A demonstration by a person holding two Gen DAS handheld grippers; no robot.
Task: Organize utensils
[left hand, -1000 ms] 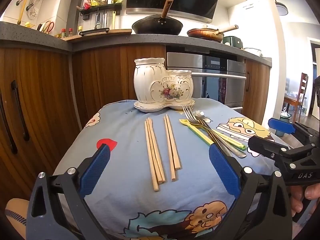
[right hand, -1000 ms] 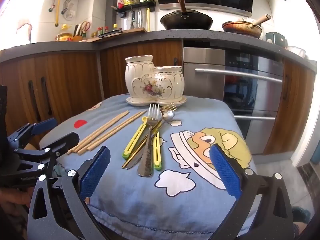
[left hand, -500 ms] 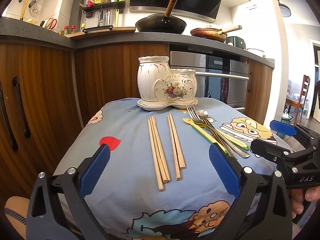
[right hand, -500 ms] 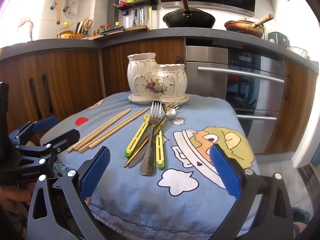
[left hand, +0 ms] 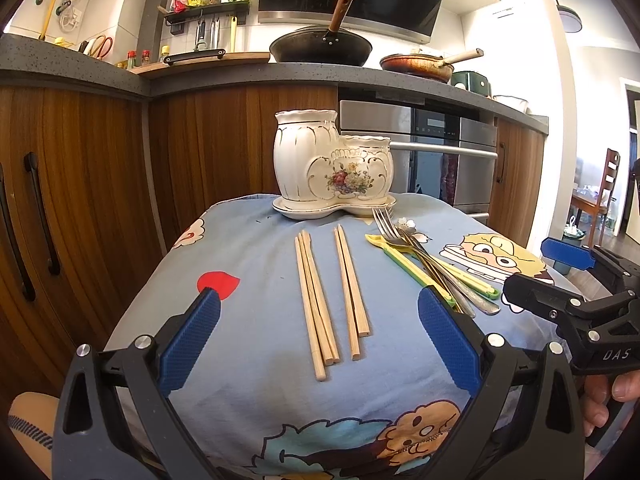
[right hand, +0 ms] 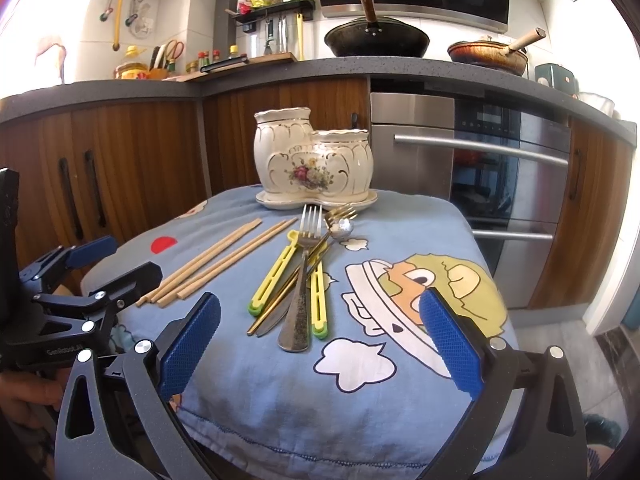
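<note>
A white ceramic two-pot utensil holder (left hand: 333, 168) (right hand: 312, 164) stands on its saucer at the far edge of a small table with a blue cartoon cloth. Several wooden chopsticks (left hand: 320, 300) (right hand: 216, 264) lie in front of it. A pile of a steel fork (right hand: 302, 272), yellow-green tongs (right hand: 276, 276), a gold fork and a spoon lies to their right; it shows in the left wrist view (left hand: 432, 268). My left gripper (left hand: 320, 344) is open and empty, near the chopsticks' near ends. My right gripper (right hand: 320, 344) is open and empty, just short of the fork handle.
Brown cabinets (left hand: 80, 184) and a steel oven (right hand: 480, 184) stand behind the table. A wok (right hand: 376, 40) and a pan (right hand: 488, 56) sit on the counter. The cloth (right hand: 360, 400) drops off at the table's near edge.
Both grippers have moved slightly forward towards the table; the utensils and holder look a little closer. Nothing on the table has moved.
</note>
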